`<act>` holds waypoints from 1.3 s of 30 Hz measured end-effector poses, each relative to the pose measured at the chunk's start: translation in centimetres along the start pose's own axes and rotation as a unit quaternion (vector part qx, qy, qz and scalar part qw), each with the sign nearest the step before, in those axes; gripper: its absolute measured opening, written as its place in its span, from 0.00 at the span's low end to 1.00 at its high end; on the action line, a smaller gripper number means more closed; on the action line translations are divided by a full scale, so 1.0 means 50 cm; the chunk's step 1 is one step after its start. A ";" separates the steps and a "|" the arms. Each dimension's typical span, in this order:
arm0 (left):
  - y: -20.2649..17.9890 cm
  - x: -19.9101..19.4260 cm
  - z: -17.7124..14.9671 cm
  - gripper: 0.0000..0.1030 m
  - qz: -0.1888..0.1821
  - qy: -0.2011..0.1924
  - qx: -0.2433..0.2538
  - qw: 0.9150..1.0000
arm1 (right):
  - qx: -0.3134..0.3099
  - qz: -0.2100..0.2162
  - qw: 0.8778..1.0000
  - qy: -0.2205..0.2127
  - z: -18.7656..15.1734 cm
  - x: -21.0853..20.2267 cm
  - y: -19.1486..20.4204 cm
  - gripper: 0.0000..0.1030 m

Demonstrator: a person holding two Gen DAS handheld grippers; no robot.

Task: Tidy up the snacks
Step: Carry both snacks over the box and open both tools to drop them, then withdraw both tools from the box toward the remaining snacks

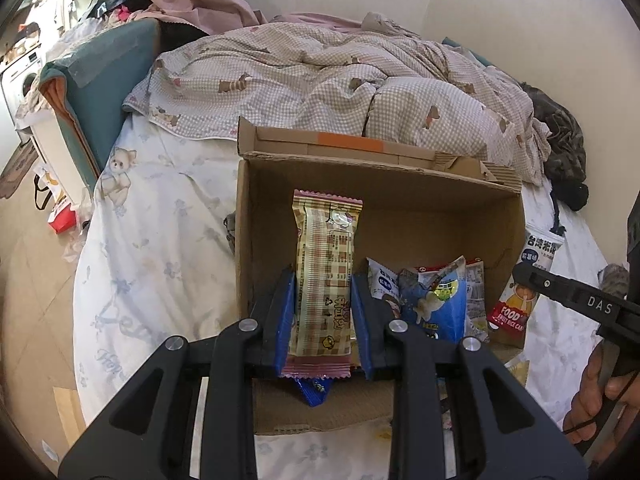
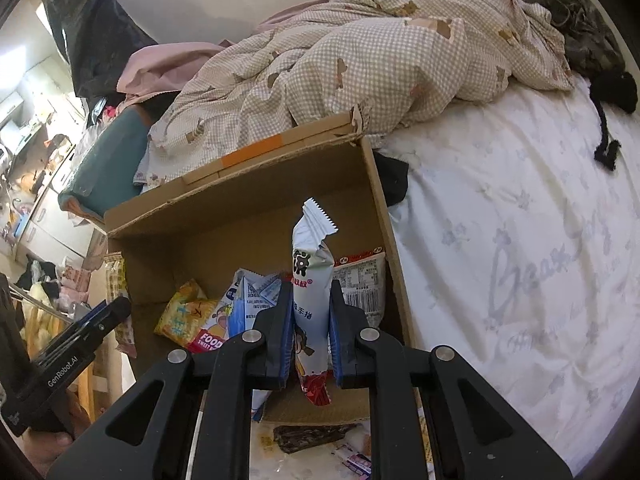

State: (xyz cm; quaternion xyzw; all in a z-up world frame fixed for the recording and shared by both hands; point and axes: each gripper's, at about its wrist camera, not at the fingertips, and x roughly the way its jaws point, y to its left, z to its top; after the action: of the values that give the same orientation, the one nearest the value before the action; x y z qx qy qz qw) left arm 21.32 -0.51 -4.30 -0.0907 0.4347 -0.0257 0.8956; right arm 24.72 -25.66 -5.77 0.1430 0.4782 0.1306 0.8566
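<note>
The left claw (image 1: 323,312) is pinching a long beige snack packet (image 1: 326,280) between its blue pads, one pad pressed on each long edge. The packet stands lengthwise along the fingers, its pink crimped end poking out ahead of the tips. Straight beyond and below the claw lies the open cardboard box (image 1: 400,200) on the bed (image 1: 160,240), with its far flap standing up. Just right of the claw, inside the box, a cluster of packets leans together, a blue snack bag (image 1: 436,304) foremost. Under the claw a small dark blue wrapper (image 1: 316,390) peeks out.

The right claw (image 2: 311,312) is pinching a white snack packet (image 2: 314,276) the same way, pads closed on its sides, the serrated top end rising ahead of the fingertips and the red bottom end hanging behind them. It sits above the near right part of the box. Left of this claw, in the box, lie a yellow packet (image 2: 182,312) and a red and white packet (image 2: 210,334); right of it a white packet with a printed label (image 2: 362,280) leans on the box wall. Below the claw, in front of the box, lies a dark brown wrapper (image 2: 312,436), possibly a meat snack, though the view is blurred. Beyond the box a checked quilt (image 2: 360,60) is heaped.
</note>
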 end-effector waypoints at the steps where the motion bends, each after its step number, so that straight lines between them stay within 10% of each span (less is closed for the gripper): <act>1: 0.001 0.001 0.000 0.24 -0.001 0.000 -0.003 1.000 | 0.003 0.002 1.000 0.000 0.000 0.002 -0.001 0.18; 13: -0.013 -0.007 -0.005 0.29 -0.011 -0.006 0.008 1.000 | 0.022 0.026 0.999 -0.004 0.003 -0.008 -0.007 0.20; 15: -0.011 -0.007 -0.004 0.40 -0.012 -0.006 0.005 1.000 | 0.026 0.028 0.999 -0.001 0.004 -0.007 -0.009 0.21; 19: -0.006 -0.012 -0.005 0.69 -0.013 -0.008 -0.006 1.000 | 0.049 0.034 0.998 0.008 0.003 -0.003 -0.020 0.62; 21: -0.003 -0.015 -0.004 0.78 -0.013 -0.010 -0.012 1.000 | 0.052 0.037 0.998 0.005 0.003 -0.007 -0.022 0.62; 39: 0.013 -0.042 -0.014 0.78 -0.030 -0.030 -0.034 0.999 | 0.038 0.036 0.999 0.002 0.003 -0.018 -0.011 0.68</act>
State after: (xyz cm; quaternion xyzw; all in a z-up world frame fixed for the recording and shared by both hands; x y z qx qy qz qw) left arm 19.46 0.28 -3.21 -0.1347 0.4056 -0.0352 0.9034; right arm 24.45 -26.50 -5.20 0.1922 0.4793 0.1429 0.8443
